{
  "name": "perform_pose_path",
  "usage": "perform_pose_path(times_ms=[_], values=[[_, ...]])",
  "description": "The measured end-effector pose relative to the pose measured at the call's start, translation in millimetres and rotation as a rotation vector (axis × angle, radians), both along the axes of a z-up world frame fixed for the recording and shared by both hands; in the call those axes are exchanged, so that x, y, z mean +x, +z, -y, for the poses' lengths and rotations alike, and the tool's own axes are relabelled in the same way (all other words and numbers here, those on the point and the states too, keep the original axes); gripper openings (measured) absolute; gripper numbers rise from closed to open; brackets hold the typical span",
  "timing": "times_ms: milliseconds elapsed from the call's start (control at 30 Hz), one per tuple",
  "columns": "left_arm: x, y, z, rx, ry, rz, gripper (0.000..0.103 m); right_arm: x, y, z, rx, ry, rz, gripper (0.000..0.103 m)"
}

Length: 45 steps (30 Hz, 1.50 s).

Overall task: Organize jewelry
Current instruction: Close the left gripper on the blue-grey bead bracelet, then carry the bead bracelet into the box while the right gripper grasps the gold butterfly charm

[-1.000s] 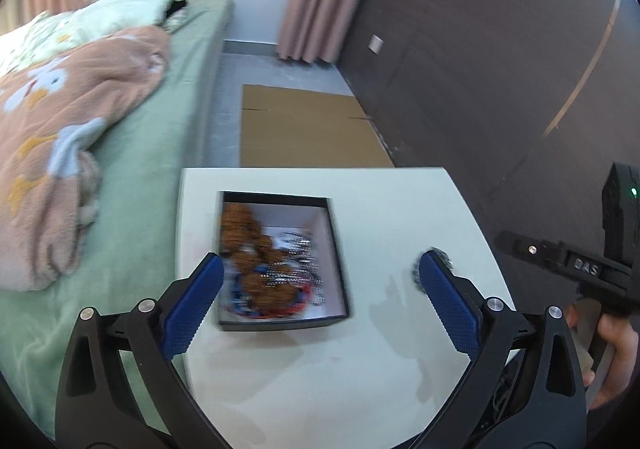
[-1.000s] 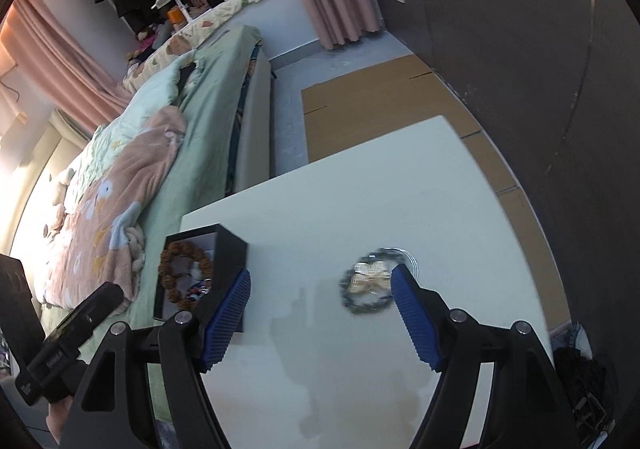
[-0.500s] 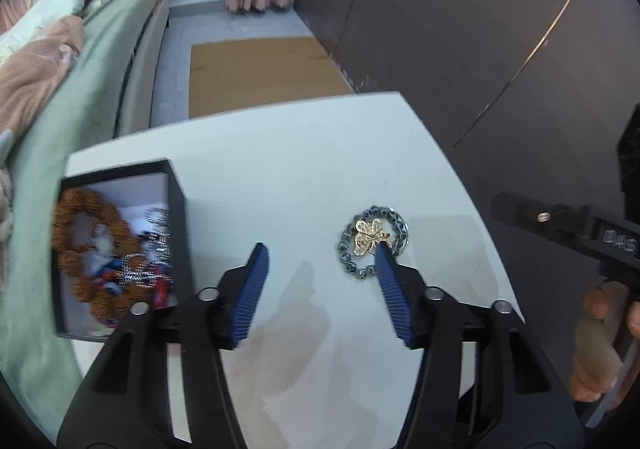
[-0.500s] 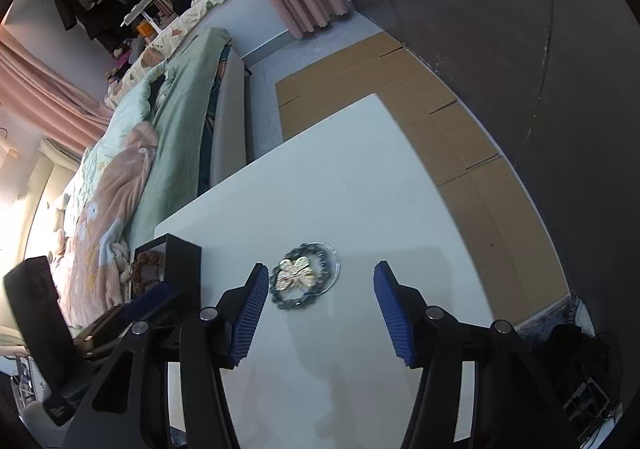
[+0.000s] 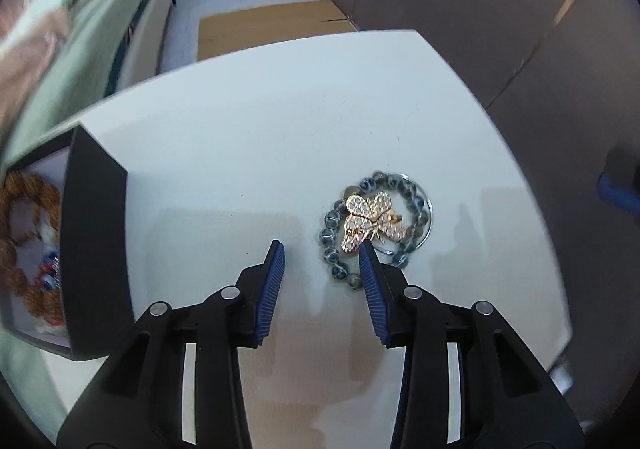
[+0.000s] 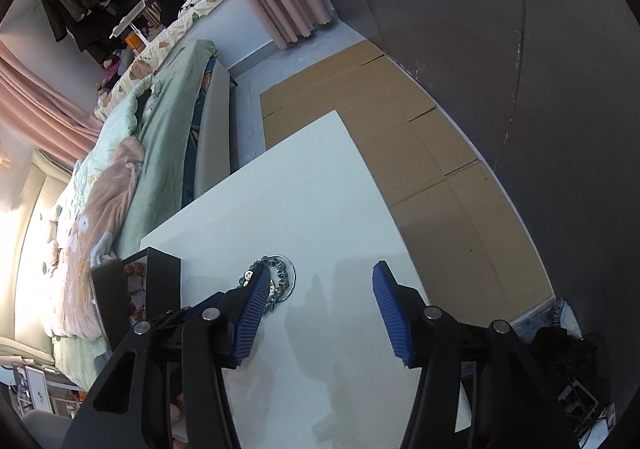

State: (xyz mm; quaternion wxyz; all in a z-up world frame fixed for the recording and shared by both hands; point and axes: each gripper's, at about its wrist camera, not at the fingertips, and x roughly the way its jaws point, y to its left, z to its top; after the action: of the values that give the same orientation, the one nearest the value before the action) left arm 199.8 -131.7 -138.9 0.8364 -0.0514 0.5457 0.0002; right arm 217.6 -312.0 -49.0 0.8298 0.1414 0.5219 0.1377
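A gold butterfly brooch lies on a blue-grey bead bracelet and a silver ring on the white table. My left gripper is open, low over the table, its right fingertip at the brooch's near edge. A black jewelry box at the left holds brown beads and other pieces. My right gripper is open and empty above the table; the bracelet shows just past its left finger, the box to the left.
A bed with green sheets and a pink blanket lies left of the table. Flattened cardboard covers the floor beyond and right of the table. A dark wall stands at the right. Cables lie on the floor at lower right.
My left gripper has swung from the box to the right and down to the brooch, and its jaws have narrowed. My right gripper has shifted right, away from the bracelet.
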Motion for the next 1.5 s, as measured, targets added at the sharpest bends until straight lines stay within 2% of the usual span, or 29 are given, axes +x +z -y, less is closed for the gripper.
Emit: perform_pose_path(times_ms=[100,133,267,300,400,567,767,967,1267,1367,1500], values=[[-2,1,5,0.047,-0.022,-0.003,0.036,0,1,3,0.001,-0.003,0.004,0.054],[-2,1,6,0.07,-0.03,-0.005,0.031,-1,1,4,0.0,-0.004,0.003,0.054],[-5,3,1,0.081,-0.068,-0.014,0.011,1,2,5,0.001,-0.009,0.005,0.054],[-6,4,-2,0.074,-0.075,-0.02,0.01,0,2,5,0.0,-0.007,0.006,0.054],[-9,4,-10,0.058,-0.093,-0.019,0.009,0,2,-3,-0.012,0.009,0.01,0.054],[-11,6,-25,-0.035,-0.086,0.023,0.009,1,0,-15,-0.031,0.017,0.007,0.054],[-15,29,-41,-0.143,-0.067,0.105,0.009,-2,-3,-36,-0.073,0.062,0.007,0.054],[-18,51,-49,-0.246,-0.065,0.163,0.009,1,-10,-41,-0.063,0.061,-0.013,0.053],[-26,75,-70,-0.304,-0.041,0.222,0.009,4,-19,-70,-0.031,0.122,-0.044,0.043],[-28,85,-80,-0.312,-0.027,0.247,0.009,3,-25,-88,-0.047,0.161,-0.057,0.038],[-32,90,-94,-0.327,-0.001,0.263,0.009,-1,-36,-110,-0.091,0.222,-0.076,0.038]])
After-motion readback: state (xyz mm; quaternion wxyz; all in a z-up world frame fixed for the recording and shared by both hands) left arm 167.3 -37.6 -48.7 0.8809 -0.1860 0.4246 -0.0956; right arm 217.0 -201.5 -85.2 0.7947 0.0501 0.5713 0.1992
